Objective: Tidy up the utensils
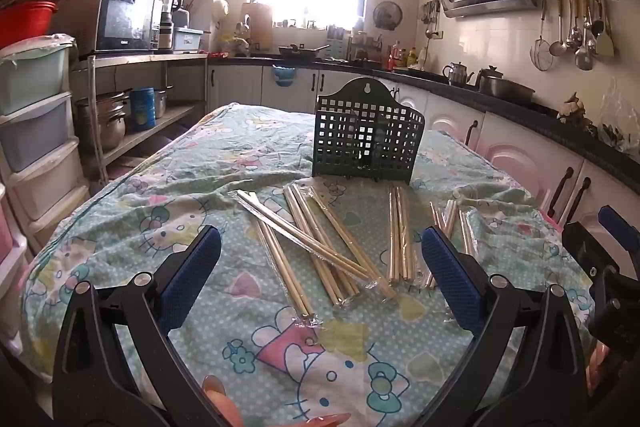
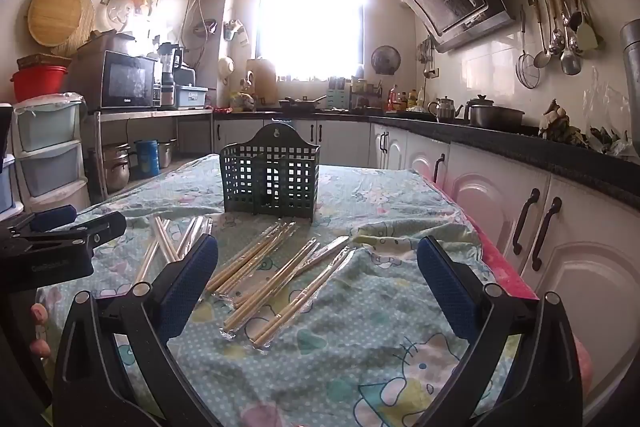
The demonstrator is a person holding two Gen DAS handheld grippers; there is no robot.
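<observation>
Chopsticks, pairs sealed in clear plastic sleeves, lie scattered across the middle of the table, on a pale cartoon-cat tablecloth. Seen from the left wrist, one heap of wrapped pairs crosses over itself toward the left of the middle, with one sleeve laid diagonally on top of the others. A straighter bundle lies just to the right of that heap, and a few more pairs sit beyond it, partly hidden behind the gripper's right finger.

Behind the chopsticks, toward the far edge of the table, a dark green perforated utensil holder stands upright with a hanging hole at the top of its back panel. No chopsticks show inside it.

The left gripper hovers above the near part of the table with its jaws spread wide and nothing between its blue pads; the heap lies ahead of it. The right gripper is likewise spread wide and empty, near the right edge of the table, with wrapped pairs on the cloth in front of it. Each gripper shows at the side of the other's view.
</observation>
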